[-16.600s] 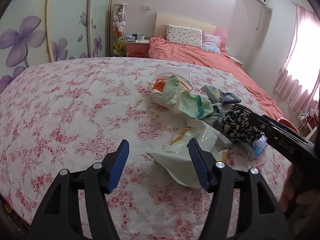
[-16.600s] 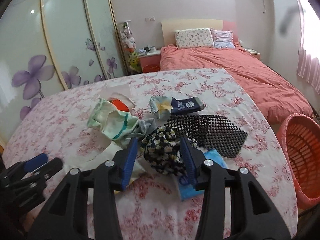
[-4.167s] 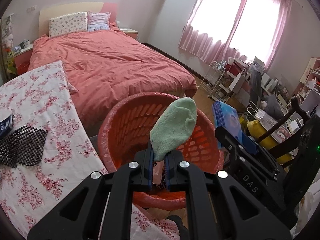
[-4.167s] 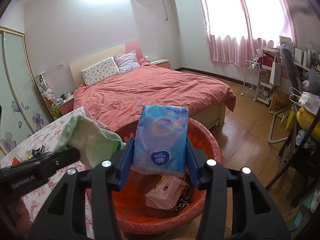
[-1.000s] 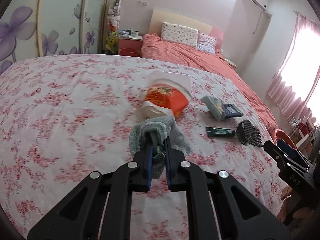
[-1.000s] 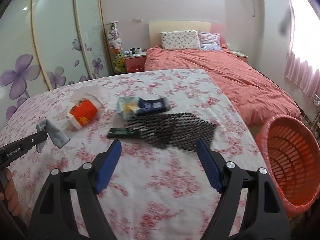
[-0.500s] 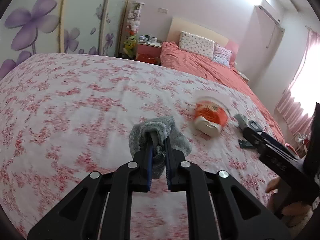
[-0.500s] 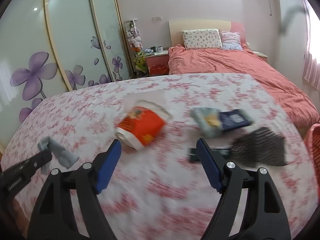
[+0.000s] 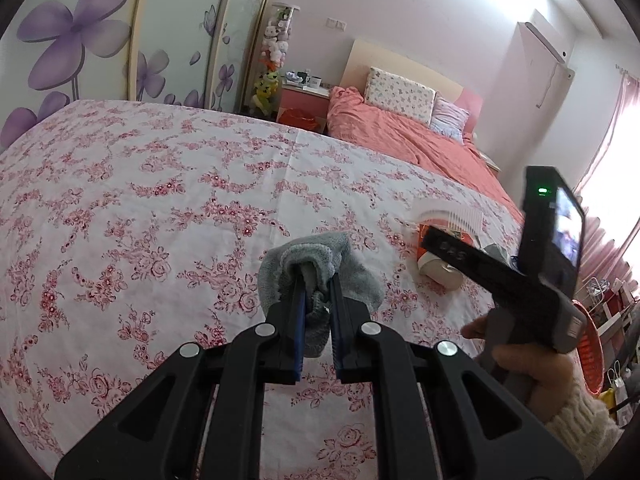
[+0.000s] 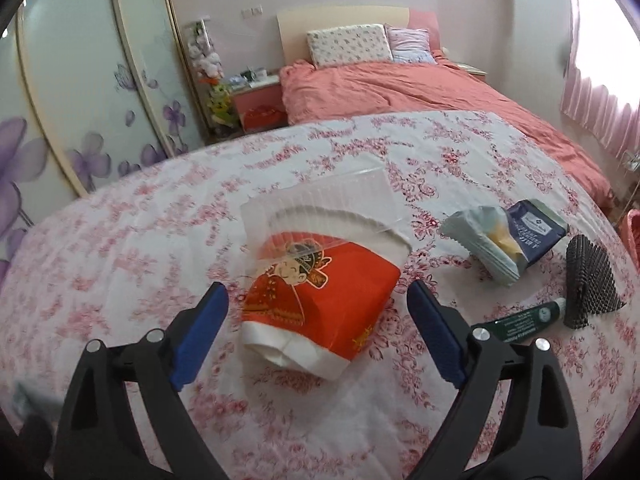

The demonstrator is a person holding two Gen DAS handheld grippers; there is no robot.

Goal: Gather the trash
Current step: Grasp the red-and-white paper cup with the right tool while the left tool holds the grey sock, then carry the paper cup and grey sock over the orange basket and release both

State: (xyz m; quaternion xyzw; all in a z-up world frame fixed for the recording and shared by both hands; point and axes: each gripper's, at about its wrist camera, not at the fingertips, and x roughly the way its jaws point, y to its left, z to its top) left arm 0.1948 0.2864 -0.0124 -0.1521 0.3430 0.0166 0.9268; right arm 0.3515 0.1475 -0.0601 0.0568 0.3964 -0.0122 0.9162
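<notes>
My left gripper point(image 9: 316, 284) is shut on a grey sock point(image 9: 360, 280) and holds it above the floral bedspread point(image 9: 180, 200). A red paper cup point(image 10: 320, 296) with a cartoon figure lies on its side on the spread. My right gripper point(image 10: 318, 320) hovers over it, jaws opening. The cup lies between the blue pads point(image 10: 200, 328) with a gap on each side. A clear plastic lid point(image 10: 320, 204) rests against the cup's mouth. In the left wrist view a hand point(image 9: 516, 364) holds the right gripper, which hides most of the cup point(image 9: 438, 274).
Right of the cup lie a blue and pale snack bag point(image 10: 508, 240), a dark green tube point(image 10: 520, 320) and a black mesh piece point(image 10: 588, 284). An orange basket point(image 9: 588, 344) stands off the bed's right side. A second bed point(image 10: 400, 84) and wardrobe doors point(image 9: 80, 40) lie beyond.
My right gripper has swung left and come down close over the red cup, its jaws wider. The left gripper, still holding the sock, has shifted left across the bedspread.
</notes>
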